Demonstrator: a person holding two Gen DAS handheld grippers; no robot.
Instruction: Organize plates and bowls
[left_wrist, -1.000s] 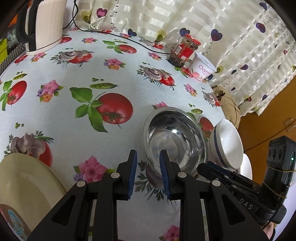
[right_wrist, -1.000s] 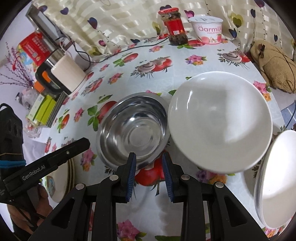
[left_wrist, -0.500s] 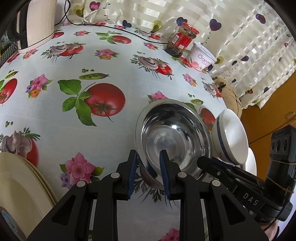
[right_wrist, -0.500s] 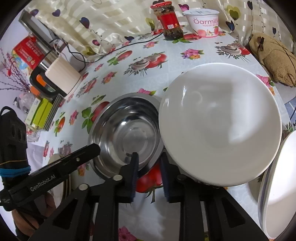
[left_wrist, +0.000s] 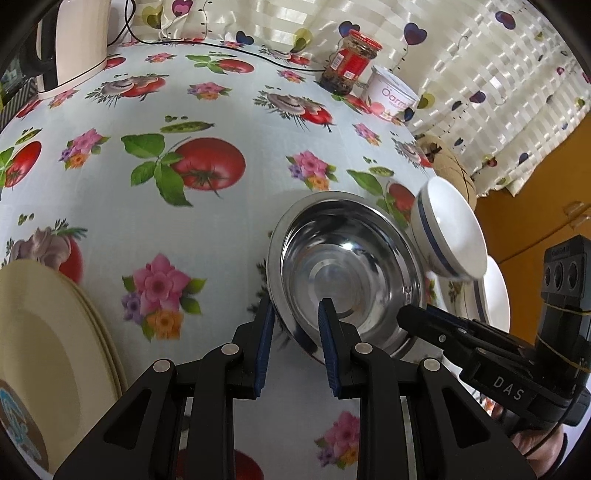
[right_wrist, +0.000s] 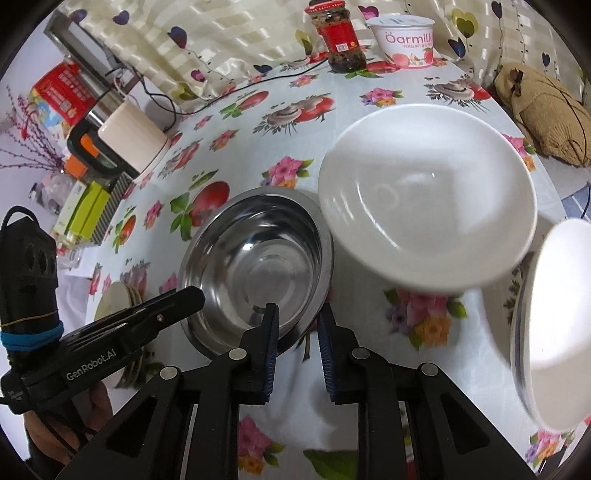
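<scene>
Far left on the surface (left_wrist: 110, 206) sits a stack of cream plates (left_wrist: 44, 332). Two edges are plain and there may be a third.

Next comes the left gripper (left_wrist: 295, 321), angled down at the near left rim of the steel bowl (left_wrist: 343, 258). Its jaws stand part open and straddle that rim, one pad outside the wall and one inside. A gap shows on the inner side, so it has no hold yet.

The steel bowl is upright on the surface, directly ahead of both pairs of jaws. It is round, with no long axis to line up on, so what matters is the rim running crosswise between the pads.

The right gripper (right_wrist: 297, 321) is at the near right rim of the same bowl. Its jaws are drawn narrow over the flange, one pad in and one out, and seem to pinch it. The right hand therefore looks further along. Closing the left jaws would likely give a two-sided hold for lifting.

Just right of the steel bowl is a white bowl (right_wrist: 424, 192), tilted, with its edge close against the steel rim. At far right lies a white plate (right_wrist: 554, 314) with a blue rim, and I cannot tell whether more lie under it.

Count: one steel bowl, one white bowl, two or three cream plates, and at least one white plate.
</scene>
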